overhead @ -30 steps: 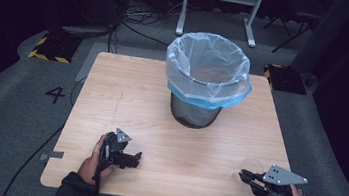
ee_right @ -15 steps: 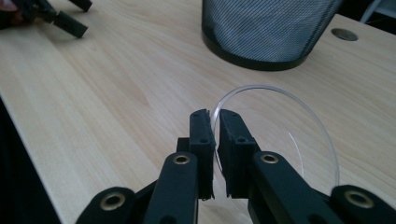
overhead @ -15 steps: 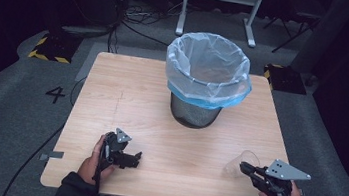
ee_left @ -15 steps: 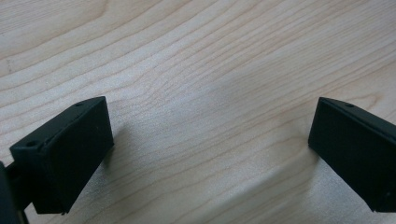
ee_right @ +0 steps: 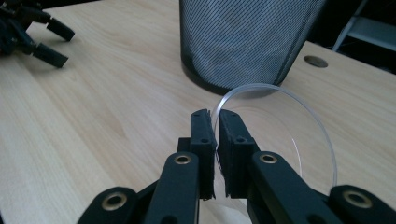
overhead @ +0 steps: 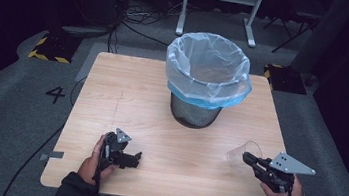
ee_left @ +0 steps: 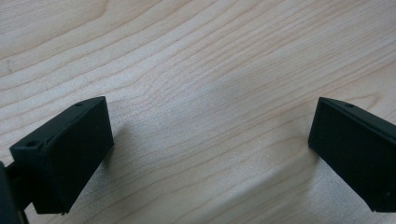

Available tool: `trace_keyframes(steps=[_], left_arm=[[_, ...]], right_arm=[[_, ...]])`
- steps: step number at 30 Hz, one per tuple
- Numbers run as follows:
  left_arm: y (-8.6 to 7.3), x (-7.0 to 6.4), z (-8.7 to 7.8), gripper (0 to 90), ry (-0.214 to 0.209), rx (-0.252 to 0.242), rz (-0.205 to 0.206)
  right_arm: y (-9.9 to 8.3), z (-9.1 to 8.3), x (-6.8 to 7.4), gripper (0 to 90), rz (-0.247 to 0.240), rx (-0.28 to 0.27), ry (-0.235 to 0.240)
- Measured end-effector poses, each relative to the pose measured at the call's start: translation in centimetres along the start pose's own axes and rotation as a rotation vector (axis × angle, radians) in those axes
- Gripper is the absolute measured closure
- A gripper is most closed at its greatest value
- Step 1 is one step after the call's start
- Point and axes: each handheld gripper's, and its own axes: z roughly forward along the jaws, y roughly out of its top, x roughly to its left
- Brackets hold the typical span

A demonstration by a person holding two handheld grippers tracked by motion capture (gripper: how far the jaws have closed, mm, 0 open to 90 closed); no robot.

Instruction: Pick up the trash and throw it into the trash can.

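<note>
The right gripper point(ee_right: 214, 122) has its jaws pinched nearly shut on the thin rim of a clear plastic cup point(ee_right: 280, 135), held just above the table point(overhead: 129, 82) near its right front edge — a flimsy wall that could buckle or slip free if the hand tilts or swings fast toward the mesh bin point(overhead: 196, 108), and the cup could catch on the blue-edged liner point(overhead: 209, 67) instead of dropping in. The left gripper point(overhead: 127, 156) rests wide open on the wood, holding nothing. The tabletop is pale, bare wood grain — around it grey carpet, cables and a dark room.

clear plastic cup point(overhead: 242, 152), tipped, rim pinched
</note>
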Motion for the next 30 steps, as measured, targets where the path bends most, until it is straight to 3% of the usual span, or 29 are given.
trace_keyframes(steps=[6, 22, 30], left_arm=[[0.0, 0.0, 0.0, 0.0, 0.000, 0.002, 0.003], [0.0, 0.0, 0.0, 0.0, -0.001, 0.001, 0.002], [0.0, 0.0, 0.0, 0.0, -0.001, 0.001, 0.001]], right_arm=[[1.6, 0.3, -0.2, 85.1, -0.051, -0.037, -0.041], [7.2, -0.5, -2.7, 85.3, -0.026, -0.201, -0.164], [8.6, -0.8, -3.1, 85.5, -0.022, -0.258, -0.197]])
